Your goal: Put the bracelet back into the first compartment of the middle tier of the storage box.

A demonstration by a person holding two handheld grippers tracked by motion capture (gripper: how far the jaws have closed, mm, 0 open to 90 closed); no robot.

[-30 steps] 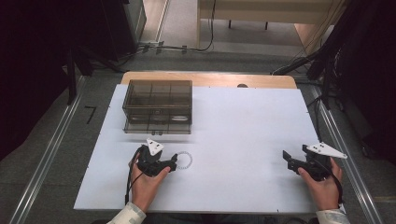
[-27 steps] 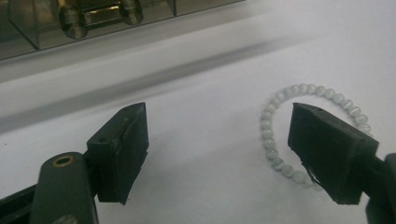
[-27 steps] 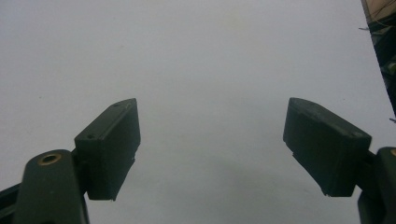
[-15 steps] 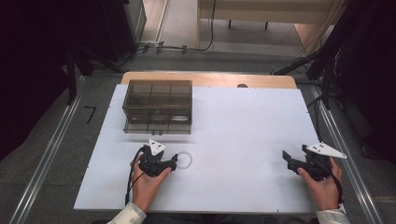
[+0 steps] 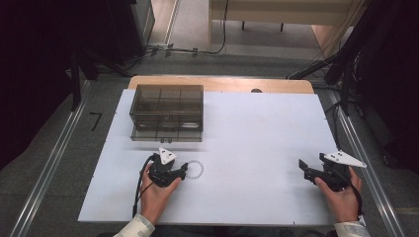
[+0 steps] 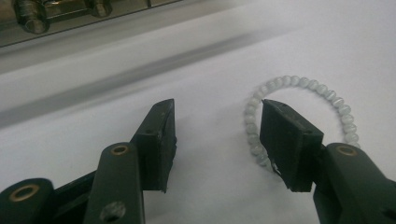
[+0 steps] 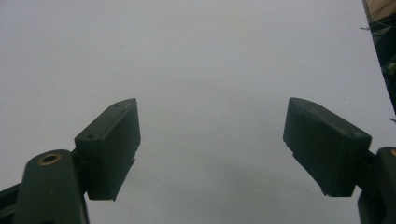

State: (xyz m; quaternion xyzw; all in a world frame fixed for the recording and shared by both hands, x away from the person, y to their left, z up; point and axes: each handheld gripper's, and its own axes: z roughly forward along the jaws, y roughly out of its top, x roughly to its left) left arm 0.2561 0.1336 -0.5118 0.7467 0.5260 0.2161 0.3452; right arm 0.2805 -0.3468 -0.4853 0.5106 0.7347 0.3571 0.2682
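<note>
Left gripper (image 6: pixel 217 135) narrower around unmarked bracelet (image 6: pixel 299 116)

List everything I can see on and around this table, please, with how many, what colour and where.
Bead bracelet: one, pale white-green, on the sheet by the left gripper, one jaw inside its ring.
Drawer box: one, smoky see-through, far left of the sheet.
Sheet: one, white, covering the table.
Table: one, wooden, its far edge showing.
Left gripper: one, black, near left; jaws have just been closing, a gap between them, not yet pressing the beads.
Right gripper: one, black, near right, jaws wide apart over bare sheet.
Hands: two, holding the grippers.
</note>
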